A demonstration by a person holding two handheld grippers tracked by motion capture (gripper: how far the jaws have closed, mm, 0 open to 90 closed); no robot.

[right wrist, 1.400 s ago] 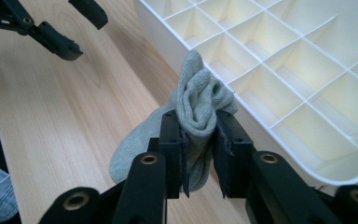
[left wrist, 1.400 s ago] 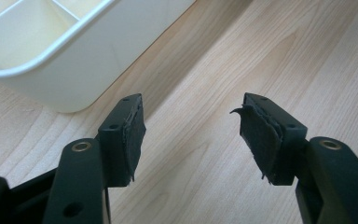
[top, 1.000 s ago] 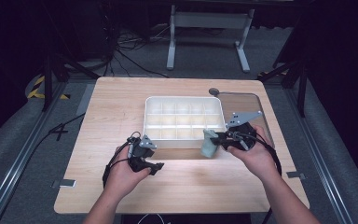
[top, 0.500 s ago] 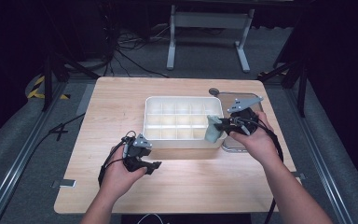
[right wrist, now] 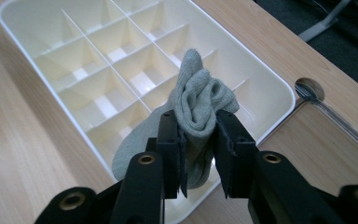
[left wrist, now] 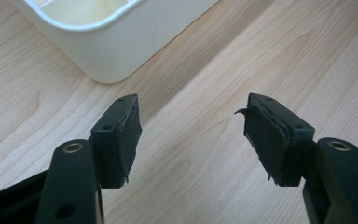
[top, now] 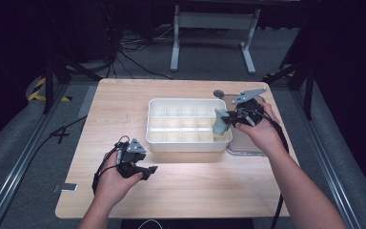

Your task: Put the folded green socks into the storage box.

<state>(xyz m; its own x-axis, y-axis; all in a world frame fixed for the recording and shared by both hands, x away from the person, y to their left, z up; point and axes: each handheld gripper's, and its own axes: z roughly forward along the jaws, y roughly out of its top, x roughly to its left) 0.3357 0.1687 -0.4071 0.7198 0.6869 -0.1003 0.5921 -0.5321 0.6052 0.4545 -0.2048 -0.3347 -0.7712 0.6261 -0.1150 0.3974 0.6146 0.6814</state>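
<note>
The right gripper pinches a grey sock at its bunched middle and holds it over the near right end of the white tray. The sock looks soft and light; it hangs limp, so I think the folded bundle is the best place to grip. The left gripper stands spread with nothing between its pads, just beside a tray corner. The right gripper view shows the folds and the dividers clearly; the high view shows both hands on the table.

High view overhead, far; tool views close, low; all share white tray.
</note>
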